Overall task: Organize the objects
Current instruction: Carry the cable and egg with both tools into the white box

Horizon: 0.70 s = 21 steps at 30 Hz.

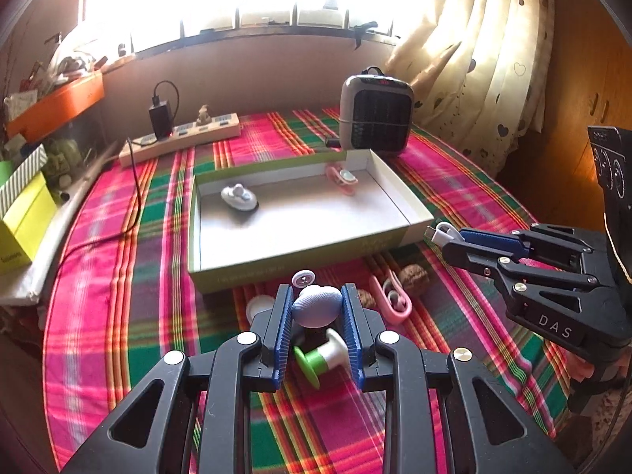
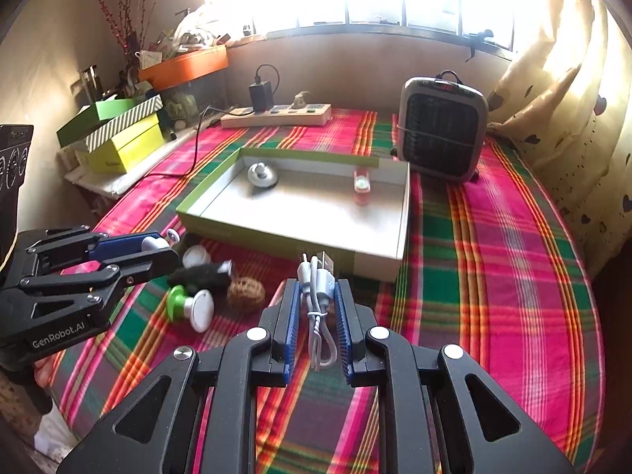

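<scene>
Tongs: left (image 1: 316, 308) pinch a lilac ball (image 1: 317, 305); right (image 2: 318, 296) pinch a white cable (image 2: 318, 296).

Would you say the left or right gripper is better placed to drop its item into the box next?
Probably the right gripper: its cable hangs close to the box near wall. The left gripper, holding the blue ball, sits farther back.

We see a plaid tablecloth (image 2: 493, 245) under everything — at its far edge a small space heater (image 2: 441, 128) stands beside a heart-print curtain (image 2: 572, 91), well apart from a power strip (image 2: 276, 115) holding a black charger (image 2: 261, 94).
</scene>
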Tool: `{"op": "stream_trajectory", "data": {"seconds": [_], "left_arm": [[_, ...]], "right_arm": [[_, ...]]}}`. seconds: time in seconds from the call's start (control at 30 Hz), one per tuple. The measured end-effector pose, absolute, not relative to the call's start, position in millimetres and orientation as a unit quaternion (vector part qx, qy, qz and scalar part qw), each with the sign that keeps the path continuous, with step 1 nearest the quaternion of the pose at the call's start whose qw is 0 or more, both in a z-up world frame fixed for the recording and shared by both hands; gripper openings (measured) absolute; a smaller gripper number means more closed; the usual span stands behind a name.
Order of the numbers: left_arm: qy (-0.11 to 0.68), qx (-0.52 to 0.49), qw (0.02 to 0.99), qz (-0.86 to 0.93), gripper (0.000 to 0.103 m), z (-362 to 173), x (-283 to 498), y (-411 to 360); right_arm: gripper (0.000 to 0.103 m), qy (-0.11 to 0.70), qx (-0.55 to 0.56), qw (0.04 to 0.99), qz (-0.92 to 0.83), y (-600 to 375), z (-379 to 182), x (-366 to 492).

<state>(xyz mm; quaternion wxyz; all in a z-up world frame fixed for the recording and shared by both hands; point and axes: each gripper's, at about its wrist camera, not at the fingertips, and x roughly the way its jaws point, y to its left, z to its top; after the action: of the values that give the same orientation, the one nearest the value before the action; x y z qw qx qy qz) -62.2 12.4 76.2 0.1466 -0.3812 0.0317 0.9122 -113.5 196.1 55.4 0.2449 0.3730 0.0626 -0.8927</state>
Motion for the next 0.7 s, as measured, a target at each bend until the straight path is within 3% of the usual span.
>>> {"op": "stream_trajectory", "data": {"seconds": [0.7], "left_arm": [[0.021, -0.391, 0.118, 0.913, 0.023, 70.2, -135.7, -6.5]], "right_arm": [[0.019, 0.07, 0.377, 0.253, -0.888, 159.2, 66.0, -199.9]]}}
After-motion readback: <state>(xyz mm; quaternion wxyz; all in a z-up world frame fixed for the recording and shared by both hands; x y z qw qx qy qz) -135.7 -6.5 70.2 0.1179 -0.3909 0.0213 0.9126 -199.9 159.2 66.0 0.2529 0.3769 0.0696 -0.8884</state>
